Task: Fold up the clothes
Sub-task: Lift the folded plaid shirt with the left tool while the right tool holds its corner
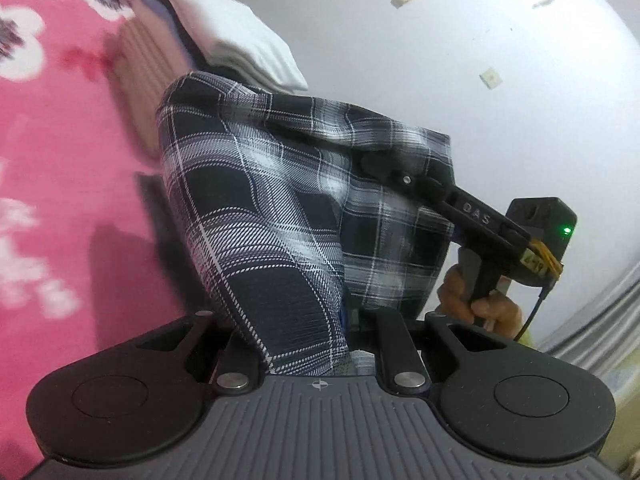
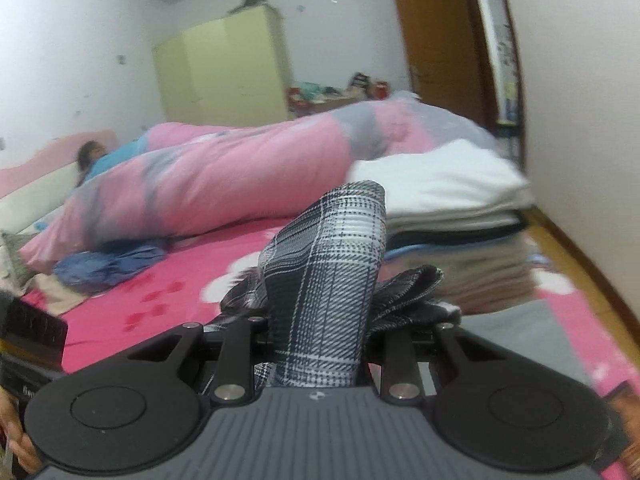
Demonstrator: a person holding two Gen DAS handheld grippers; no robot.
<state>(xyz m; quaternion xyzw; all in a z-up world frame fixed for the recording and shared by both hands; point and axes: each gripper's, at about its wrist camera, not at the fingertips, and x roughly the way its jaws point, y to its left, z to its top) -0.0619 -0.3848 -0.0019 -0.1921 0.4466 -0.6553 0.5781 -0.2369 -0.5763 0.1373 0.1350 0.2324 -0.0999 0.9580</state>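
In my left wrist view the left gripper point(image 1: 308, 344) has its jaws drawn narrow and clamped on the plaid garment point(image 1: 260, 216), which rises straight out from between them and fills the middle of the frame. The fingertips themselves are buried under the cloth, so I read the grip from the fabric pinched at the bottom centre. Further up and to the right, the right gripper point(image 1: 384, 164) comes in from the lower right with its tip pushed into the same plaid cloth; I cannot see its jaws here. Behind it, at the right edge, a hand point(image 1: 480, 304) wraps the grey handle, wrist low and the tool angled up and to the left. The horizon is tilted hard: the pink bedsheet point(image 1: 60, 160) runs down the left side and a white wall point(image 1: 480, 40) fills the upper right.

In my right wrist view the right gripper point(image 2: 320, 340) is closed on a bunched fold of the garment point(image 2: 328, 248), which stands up from the jaws at centre frame. Just beyond it, to the right, sits a stack of folded clothes point(image 2: 460, 232) on the sheet. A pink duvet point(image 2: 220, 176) lies across the middle distance, and a crumpled blue garment point(image 2: 104, 268) at left.
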